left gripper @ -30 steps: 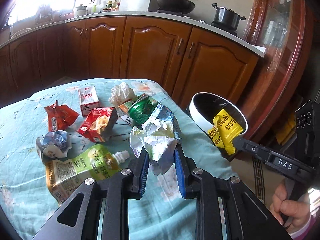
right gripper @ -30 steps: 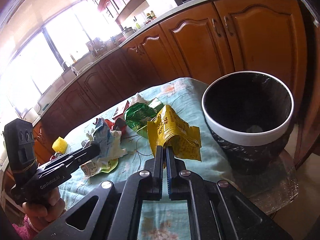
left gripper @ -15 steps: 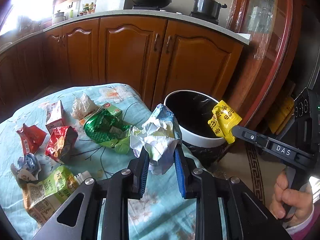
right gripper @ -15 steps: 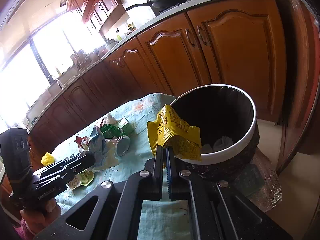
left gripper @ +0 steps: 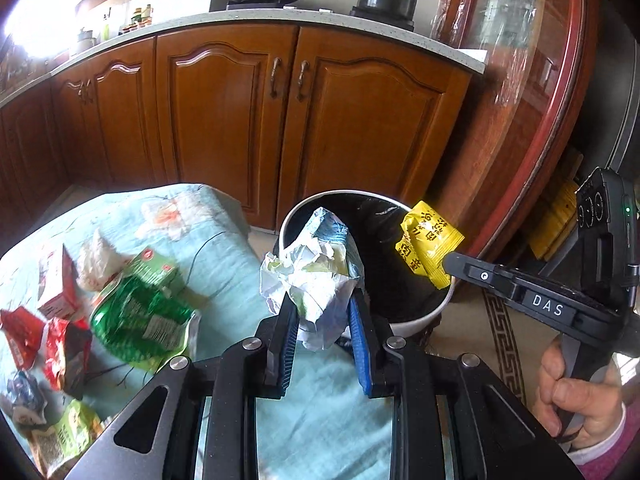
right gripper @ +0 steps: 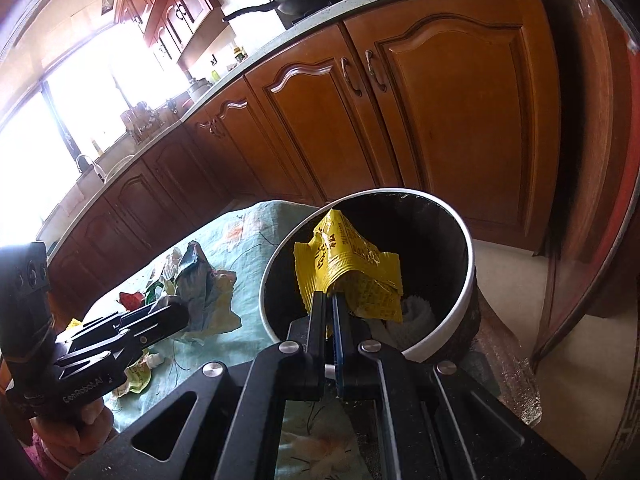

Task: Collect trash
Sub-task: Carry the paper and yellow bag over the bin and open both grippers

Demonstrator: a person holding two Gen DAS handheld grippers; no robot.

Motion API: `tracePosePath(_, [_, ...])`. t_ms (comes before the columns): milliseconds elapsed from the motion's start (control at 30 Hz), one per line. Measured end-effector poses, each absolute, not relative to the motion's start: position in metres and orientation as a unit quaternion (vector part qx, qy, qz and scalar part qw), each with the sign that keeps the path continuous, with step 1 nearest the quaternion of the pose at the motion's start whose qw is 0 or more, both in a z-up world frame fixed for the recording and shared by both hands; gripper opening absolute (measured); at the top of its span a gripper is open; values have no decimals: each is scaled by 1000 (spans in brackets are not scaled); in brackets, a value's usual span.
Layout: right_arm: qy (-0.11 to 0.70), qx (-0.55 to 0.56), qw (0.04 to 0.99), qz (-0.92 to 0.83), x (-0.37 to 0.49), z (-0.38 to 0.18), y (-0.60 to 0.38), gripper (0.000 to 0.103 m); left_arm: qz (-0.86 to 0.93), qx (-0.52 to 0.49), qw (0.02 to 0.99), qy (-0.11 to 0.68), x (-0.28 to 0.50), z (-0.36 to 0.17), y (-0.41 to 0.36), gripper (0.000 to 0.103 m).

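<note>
Left wrist view: the left claw (left gripper: 322,312) is clenched on a crumpled white wrapper (left gripper: 316,276), and compared with a second ago both hands have swung away from the littered middle of the desk toward its far right corner, where the black bin with a white rim (left gripper: 416,322) stands just off the edge. The wrapper now hangs at the bin's near rim, partly over the dark opening. The right claw (right gripper: 329,302), jaws pinched flat together on a yellow packet (right gripper: 352,268), has carried it from above the cloth to well over the bin's mouth; something white already lies at the bottom. That reads as the carrying stage almost done: the yellow packet looks ready to be let go, while the white wrapper probably needs a little more reach so it does not fall on the cloth-covered desk (left gripper: 224,248).

Plenty stays uncollected toward the desk's left edge: a green bag (left gripper: 140,320), a small red-and-white carton (left gripper: 56,280), red wrappers (left gripper: 44,344) and a pale green pouch (left gripper: 64,436) at the near left corner. Nothing blocks the bin's opening; the only crowding is the two claws meeting over one mouth, and the rim beside the left one
</note>
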State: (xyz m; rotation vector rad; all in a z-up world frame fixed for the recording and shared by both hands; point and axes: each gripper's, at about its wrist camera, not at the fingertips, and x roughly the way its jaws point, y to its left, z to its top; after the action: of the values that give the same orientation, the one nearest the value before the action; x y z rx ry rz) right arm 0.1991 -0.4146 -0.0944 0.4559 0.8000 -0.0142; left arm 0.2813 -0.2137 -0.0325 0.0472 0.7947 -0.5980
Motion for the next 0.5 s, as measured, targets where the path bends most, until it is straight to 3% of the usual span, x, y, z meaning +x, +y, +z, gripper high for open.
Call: tracePosePath(500, [405,209,890,-20,231,-108,-445,3,-292,40,861,413,349,-51,-269,24])
